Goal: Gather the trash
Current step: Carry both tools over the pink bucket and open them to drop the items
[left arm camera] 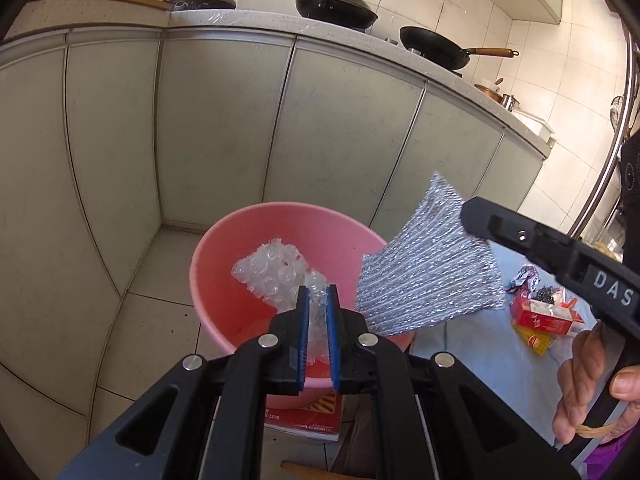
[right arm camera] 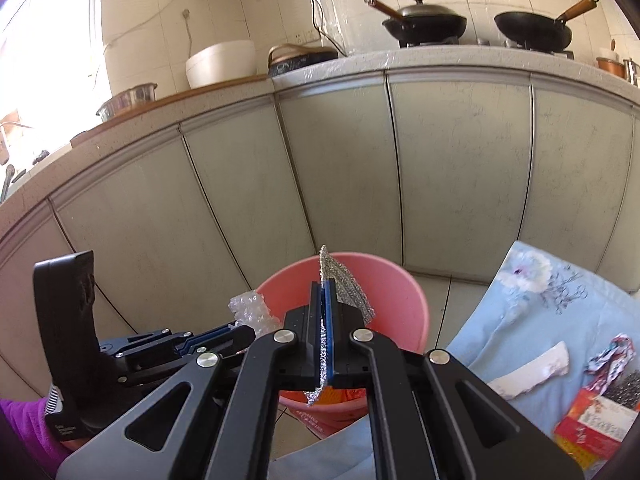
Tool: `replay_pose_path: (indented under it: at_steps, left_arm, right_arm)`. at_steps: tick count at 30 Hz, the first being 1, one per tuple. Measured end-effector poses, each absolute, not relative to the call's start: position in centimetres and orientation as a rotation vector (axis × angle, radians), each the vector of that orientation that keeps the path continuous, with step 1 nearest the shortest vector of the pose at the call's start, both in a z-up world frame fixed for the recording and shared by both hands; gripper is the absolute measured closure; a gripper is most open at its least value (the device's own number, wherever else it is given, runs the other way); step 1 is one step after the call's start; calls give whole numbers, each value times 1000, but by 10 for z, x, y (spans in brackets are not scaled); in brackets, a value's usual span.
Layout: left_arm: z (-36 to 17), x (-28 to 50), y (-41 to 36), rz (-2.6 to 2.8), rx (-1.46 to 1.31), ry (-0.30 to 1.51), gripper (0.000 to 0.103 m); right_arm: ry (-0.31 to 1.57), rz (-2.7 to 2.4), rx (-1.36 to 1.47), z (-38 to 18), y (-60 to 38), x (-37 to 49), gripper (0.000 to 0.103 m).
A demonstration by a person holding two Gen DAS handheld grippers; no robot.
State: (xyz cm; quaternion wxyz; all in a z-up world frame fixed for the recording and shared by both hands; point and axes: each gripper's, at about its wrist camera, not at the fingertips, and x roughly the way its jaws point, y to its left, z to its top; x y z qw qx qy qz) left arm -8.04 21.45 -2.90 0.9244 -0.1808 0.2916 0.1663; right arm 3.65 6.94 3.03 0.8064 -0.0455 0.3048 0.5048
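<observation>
The left claw [left arm camera: 319, 292] is pointing downward over the pink plastic basin [left arm camera: 224, 248], its 2 blue-padded fingers [left arm camera: 304, 320] clamping a crumpled piece of clear bubble wrap [left arm camera: 272, 270]. The free end of the wrap is hanging above the basin's inside, near its middle. In the right wrist view the same wrap [right arm camera: 252, 310] is showing just beside the basin's left rim [right arm camera: 276, 280].

The right claw [right arm camera: 325, 286] is also tilting downward, its jaws pressing together on a thin sheet of silver foil insulation [right arm camera: 348, 280]. In the left wrist view the sheet [left arm camera: 432, 272] is fanning out over the basin's right rim, and the right claw [left arm camera: 470, 220] is gripping its upper right corner. A hand [left arm camera: 592, 380] is wrapping around that tool's handle, thumb up at the trigger, a tan cord running under the fingers.

The basin is sitting on the tiled floor [left arm camera: 160, 264] in front of the grey cabinet doors [left arm camera: 216, 120], resting on a red-printed box [left arm camera: 316, 416]. To its right a light blue floral cloth [right arm camera: 532, 300] is covering the desk, carrying a red carton [left arm camera: 548, 316], a yellow packet [left arm camera: 534, 340], a crumpled wrapper [right arm camera: 612, 354] and a white scrap [right arm camera: 532, 376] near its right edge. 2 black woks [left arm camera: 434, 48] are standing on the stove above.
</observation>
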Motion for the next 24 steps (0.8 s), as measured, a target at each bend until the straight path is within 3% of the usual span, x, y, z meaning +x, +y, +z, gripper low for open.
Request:
replay_pose_path:
  at_steps: [12,20,24]
  left_arm:
    - [-40,-75,212,335,-380,657,89]
    - [-36,-77,213,347,-382,653,68]
    - [-33,-79,211,345,-381,647,65]
  right_arm:
    - [731,1058,-149,4,81,35,101]
    - [784,1062,-121,0,80,39,101]
    - [799,1064,-117,-1,79,38,100]
